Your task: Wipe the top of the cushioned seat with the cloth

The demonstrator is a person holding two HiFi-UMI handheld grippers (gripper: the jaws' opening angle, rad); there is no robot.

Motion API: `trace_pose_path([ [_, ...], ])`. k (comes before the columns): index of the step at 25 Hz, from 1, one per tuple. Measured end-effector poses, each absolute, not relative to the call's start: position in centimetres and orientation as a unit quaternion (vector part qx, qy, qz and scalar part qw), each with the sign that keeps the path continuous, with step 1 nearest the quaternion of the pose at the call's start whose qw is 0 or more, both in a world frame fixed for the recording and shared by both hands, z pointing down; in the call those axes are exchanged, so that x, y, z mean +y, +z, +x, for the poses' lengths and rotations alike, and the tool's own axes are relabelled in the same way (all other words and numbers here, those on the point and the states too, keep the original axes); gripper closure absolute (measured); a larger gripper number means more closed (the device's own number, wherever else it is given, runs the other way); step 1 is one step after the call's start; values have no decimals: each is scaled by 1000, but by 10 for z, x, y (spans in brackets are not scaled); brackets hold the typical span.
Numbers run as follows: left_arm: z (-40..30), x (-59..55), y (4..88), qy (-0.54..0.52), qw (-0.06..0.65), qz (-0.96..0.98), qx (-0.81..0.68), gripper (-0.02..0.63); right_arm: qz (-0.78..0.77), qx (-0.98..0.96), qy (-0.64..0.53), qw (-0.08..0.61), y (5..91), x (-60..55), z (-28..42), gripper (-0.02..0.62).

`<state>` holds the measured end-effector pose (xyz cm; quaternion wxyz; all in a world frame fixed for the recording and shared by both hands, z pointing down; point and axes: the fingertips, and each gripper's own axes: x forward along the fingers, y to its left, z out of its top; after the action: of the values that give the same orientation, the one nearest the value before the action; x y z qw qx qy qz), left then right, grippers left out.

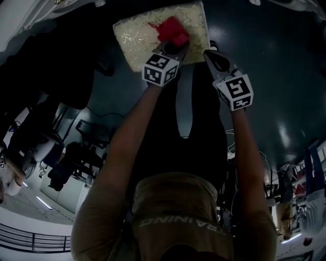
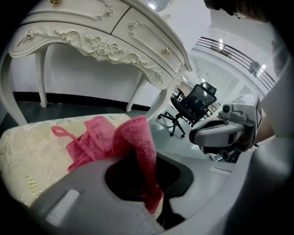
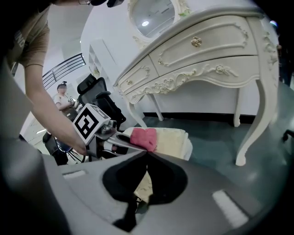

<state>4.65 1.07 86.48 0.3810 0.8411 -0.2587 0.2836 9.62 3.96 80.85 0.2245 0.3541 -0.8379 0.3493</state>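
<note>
The cushioned seat (image 1: 137,38) is cream with a gold pattern and lies at the top of the head view. A red cloth (image 1: 172,30) rests bunched on its top. My left gripper (image 1: 175,45) is shut on the cloth (image 2: 115,137), a fold of which hangs down between the jaws over the seat (image 2: 32,151). My right gripper (image 1: 208,52) hovers just right of the seat's near edge, shut and holding nothing. In the right gripper view its tips (image 3: 147,152) meet in front of the cloth (image 3: 144,137) and the seat (image 3: 174,137).
An ornate cream dressing table (image 3: 206,55) with a round mirror (image 3: 154,13) stands behind the seat, its legs on a dark glossy floor (image 1: 265,76). Black office chairs (image 2: 193,103) and a person (image 3: 62,98) are further off.
</note>
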Motion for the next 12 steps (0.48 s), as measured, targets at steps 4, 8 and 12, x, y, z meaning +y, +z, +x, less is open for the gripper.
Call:
trace_pose_path([
  [4, 81, 16, 866, 284, 380, 845, -248, 567, 367, -830, 362, 213, 812, 43, 128, 591],
  [8, 106, 15, 868, 286, 379, 848, -235, 567, 373, -824, 370, 213, 821, 47, 150, 591],
  [12, 146, 10, 859, 285, 376, 852, -225, 566, 376, -825, 368, 205, 814, 41, 183, 591],
])
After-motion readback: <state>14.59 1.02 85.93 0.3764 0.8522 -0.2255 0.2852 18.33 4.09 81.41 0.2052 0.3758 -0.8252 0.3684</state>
